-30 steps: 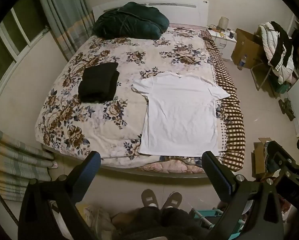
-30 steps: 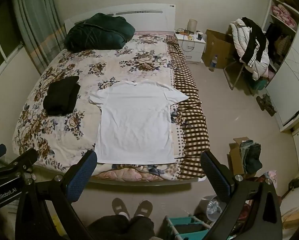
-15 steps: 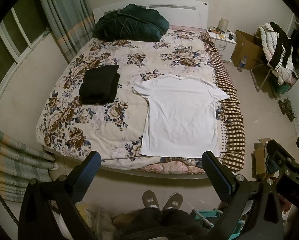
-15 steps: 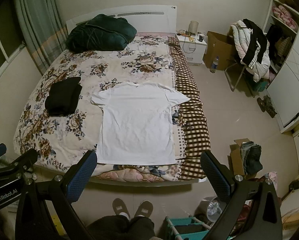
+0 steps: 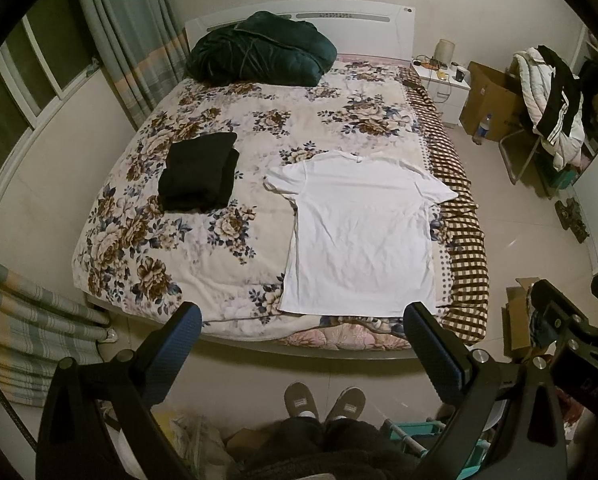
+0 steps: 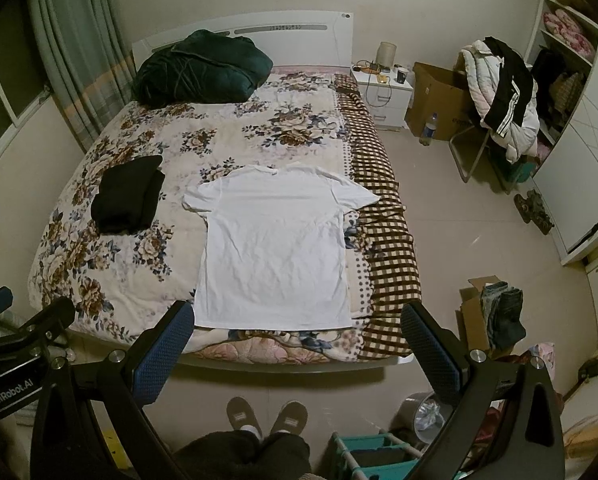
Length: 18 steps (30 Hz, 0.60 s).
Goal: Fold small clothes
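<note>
- A white short-sleeved cotton T-shirt (image 5: 361, 236) (image 6: 277, 246) lies spread flat on the right half of the bed, collar toward the headboard, hem close to the foot edge, both sleeves out to the sides.
- The bed carries a cream floral-print quilt (image 5: 227, 216) (image 6: 147, 224); along its right edge runs a brown-and-cream checked blanket (image 5: 465, 240) (image 6: 387, 240), which the shirt's right sleeve reaches.
- A folded black garment (image 5: 199, 172) (image 6: 129, 194) sits on the quilt to the left of the shirt, apart from it.
- A bunched dark green padded cover (image 5: 261, 48) (image 6: 201, 66) rests against the white headboard (image 5: 379, 28) (image 6: 307, 30).
- The left gripper (image 5: 301, 322) is held over the floor at the foot of the bed, short of the shirt's hem; its jaws are spread wide with nothing between them.
- The right gripper (image 6: 295, 322) hangs likewise before the foot edge, jaws wide apart and empty.
- Below both grippers, the person's grey slippers (image 5: 325, 402) (image 6: 267, 414) stand on the tiled floor.
</note>
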{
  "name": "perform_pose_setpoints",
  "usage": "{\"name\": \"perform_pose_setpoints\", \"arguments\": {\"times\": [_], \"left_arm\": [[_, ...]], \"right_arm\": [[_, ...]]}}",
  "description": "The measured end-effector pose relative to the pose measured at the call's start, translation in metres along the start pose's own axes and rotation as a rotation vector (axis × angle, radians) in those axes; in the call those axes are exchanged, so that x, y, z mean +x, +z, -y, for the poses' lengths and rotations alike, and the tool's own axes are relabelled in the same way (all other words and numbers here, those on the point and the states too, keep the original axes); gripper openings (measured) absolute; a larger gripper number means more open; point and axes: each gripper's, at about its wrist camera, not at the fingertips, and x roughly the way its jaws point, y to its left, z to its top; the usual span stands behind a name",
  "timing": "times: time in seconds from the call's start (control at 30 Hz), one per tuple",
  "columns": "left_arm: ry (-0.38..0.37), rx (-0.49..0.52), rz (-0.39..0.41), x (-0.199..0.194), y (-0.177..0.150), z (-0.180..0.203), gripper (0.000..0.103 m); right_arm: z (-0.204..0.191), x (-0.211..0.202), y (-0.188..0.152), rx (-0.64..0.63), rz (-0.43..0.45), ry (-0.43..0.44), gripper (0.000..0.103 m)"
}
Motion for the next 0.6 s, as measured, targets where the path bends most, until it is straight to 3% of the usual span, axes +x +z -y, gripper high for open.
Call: {"name": "perform_pose_setpoints", "arguments": {"times": [0.6], "left_arm": [[-0.002, -0.002, 0.005, -0.001, -0.001, 0.000, 0.103]], "right_arm": [[-0.002, -0.016, 0.011, 0.000, 0.008, 0.008, 0.103]]}}
